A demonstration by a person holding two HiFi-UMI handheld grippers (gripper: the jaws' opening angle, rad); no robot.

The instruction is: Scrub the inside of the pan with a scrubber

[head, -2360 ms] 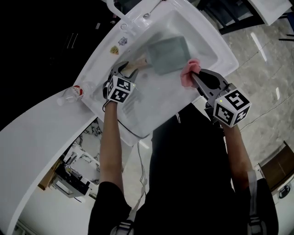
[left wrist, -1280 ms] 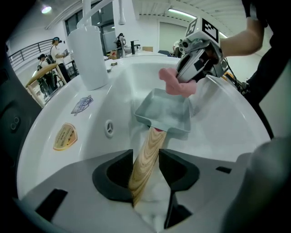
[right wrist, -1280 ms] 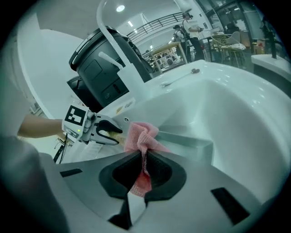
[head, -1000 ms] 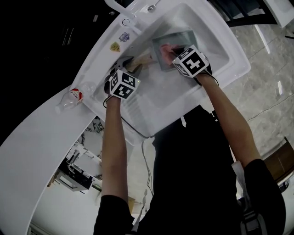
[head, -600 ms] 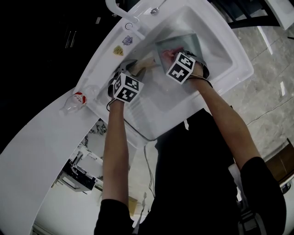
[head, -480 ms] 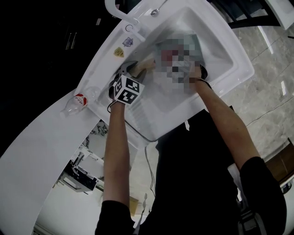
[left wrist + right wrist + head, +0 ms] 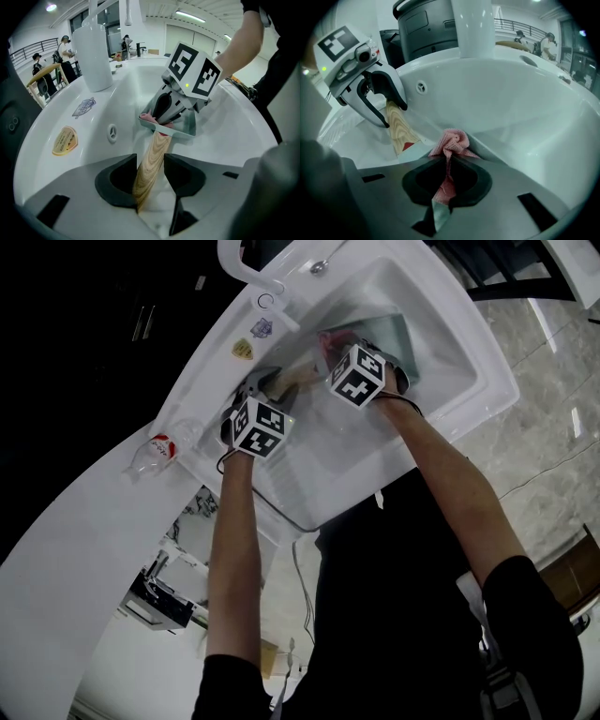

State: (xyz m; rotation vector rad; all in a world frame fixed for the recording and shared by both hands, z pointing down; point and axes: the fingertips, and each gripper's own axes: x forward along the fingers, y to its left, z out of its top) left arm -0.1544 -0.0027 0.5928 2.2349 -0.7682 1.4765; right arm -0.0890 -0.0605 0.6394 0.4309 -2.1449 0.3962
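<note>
A square grey-green pan [image 7: 392, 332] lies in the white sink [image 7: 469, 352], its wooden handle [image 7: 152, 161] pointing toward me. My left gripper [image 7: 150, 176] is shut on that handle, jaws on both sides of the wood; in the head view the left gripper [image 7: 267, 382] sits at the sink's left. My right gripper [image 7: 447, 176] is shut on a pink mesh scrubber [image 7: 452, 143], whose bunched end presses into the pan by the handle end. From the left gripper view, the right gripper [image 7: 161, 117] reaches down into the pan [image 7: 190, 129] with the scrubber [image 7: 147, 117] at the near rim.
A white faucet [image 7: 246, 263] rises at the sink's back edge, and its column [image 7: 96, 51] stands left of the pan. A plastic bottle [image 7: 155, 448] lies on the counter to the left. An overflow hole [image 7: 111, 132] and stickers mark the sink wall.
My right gripper has slid left across the pan toward its handle end, rolling as it went, with the scrubber in it. The left gripper and pan have stayed put.
</note>
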